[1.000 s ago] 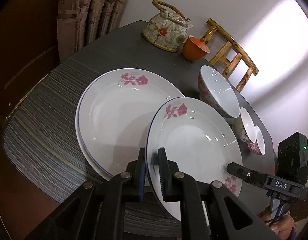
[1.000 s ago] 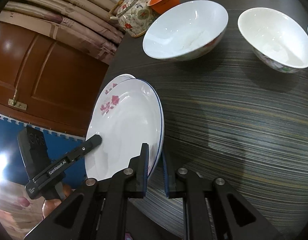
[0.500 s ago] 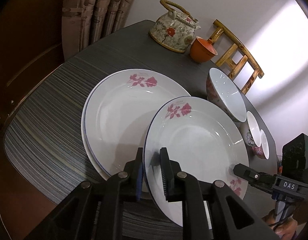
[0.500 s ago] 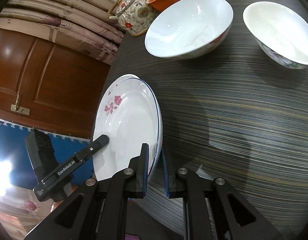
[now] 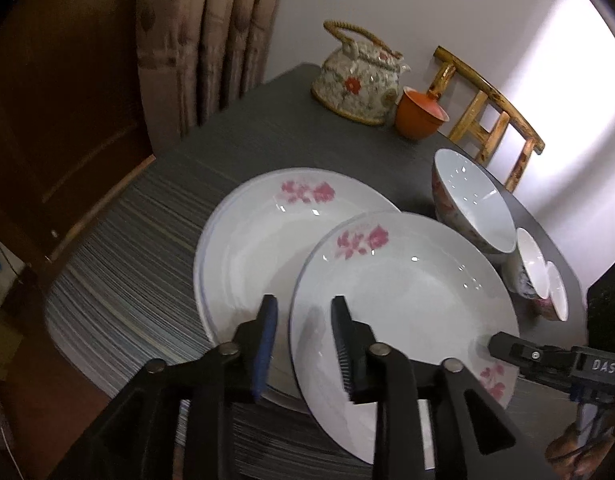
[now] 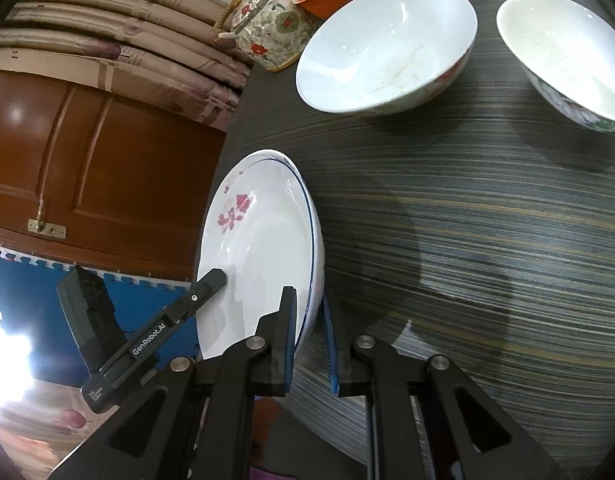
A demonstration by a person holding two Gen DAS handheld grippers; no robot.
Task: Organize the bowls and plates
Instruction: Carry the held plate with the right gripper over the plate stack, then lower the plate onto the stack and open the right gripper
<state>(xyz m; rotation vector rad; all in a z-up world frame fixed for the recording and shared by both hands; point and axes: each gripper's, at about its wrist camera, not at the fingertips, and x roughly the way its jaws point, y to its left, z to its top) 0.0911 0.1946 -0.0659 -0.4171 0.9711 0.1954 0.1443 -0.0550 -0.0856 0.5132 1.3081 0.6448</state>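
Observation:
A white plate with red flowers point(image 5: 403, 292) lies tilted over the edge of another flowered plate point(image 5: 251, 248) on the dark table point(image 5: 147, 280). My left gripper point(image 5: 303, 336) straddles the upper plate's near rim; its jaws are opening and the pads stand clear of the rim. My right gripper point(image 6: 310, 332) is shut on the opposite rim of the same plate point(image 6: 263, 256); its finger point(image 5: 503, 346) shows at the right in the left wrist view. A large white bowl point(image 5: 471, 204) and two smaller bowls point(image 5: 531, 260) stand in a row beyond the plates.
A flowered teapot point(image 5: 357, 80) and an orange cup point(image 5: 421, 116) stand at the table's far end, in front of a wooden chair point(image 5: 491, 112). Curtains and a brown door are at the left. The striped tabletop point(image 6: 467, 240) lies right of the plates.
The left gripper's jaws have parted from the plate rim that they pinched before. The right gripper keeps its grip, and the plate sits a little lower on the other plate.

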